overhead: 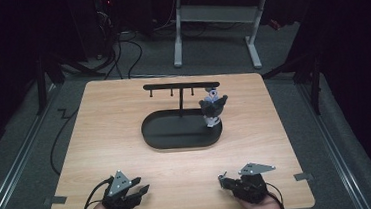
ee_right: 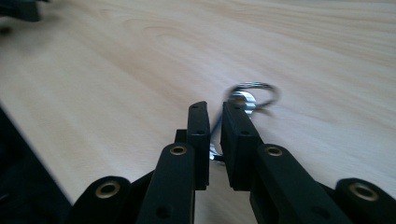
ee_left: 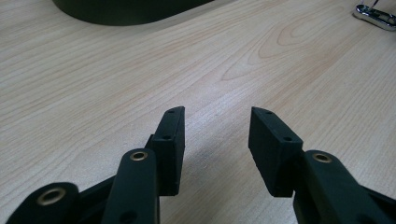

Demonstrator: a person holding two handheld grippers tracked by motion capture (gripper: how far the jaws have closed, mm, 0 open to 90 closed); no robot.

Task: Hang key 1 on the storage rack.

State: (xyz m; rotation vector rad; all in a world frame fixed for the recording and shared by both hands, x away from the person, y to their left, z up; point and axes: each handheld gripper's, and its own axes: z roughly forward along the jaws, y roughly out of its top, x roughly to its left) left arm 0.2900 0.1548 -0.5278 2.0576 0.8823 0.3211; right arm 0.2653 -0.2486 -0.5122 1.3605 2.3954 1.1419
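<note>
Pinching the light, slippery metal keyring (ee_right: 250, 98) near the table (overhead: 180, 185) edge, your right claw (ee_right: 215, 112) barely grips; hold its flat clip while your left claw (ee_left: 215, 123) waits half-open and empty.

Two grippers (overhead: 136, 189) (overhead: 224, 180); one keyring (ee_right: 252, 95); one black oval tray (overhead: 156, 137); one hanger stand (overhead: 179, 86); one hanging figure charm (overhead: 213, 107)

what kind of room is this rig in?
Probably a lab or test room, not a home: a bare wooden table standing on grey carpet, loose cables on the floor behind it, and a height-adjustable desk frame against the dark back wall.
</note>
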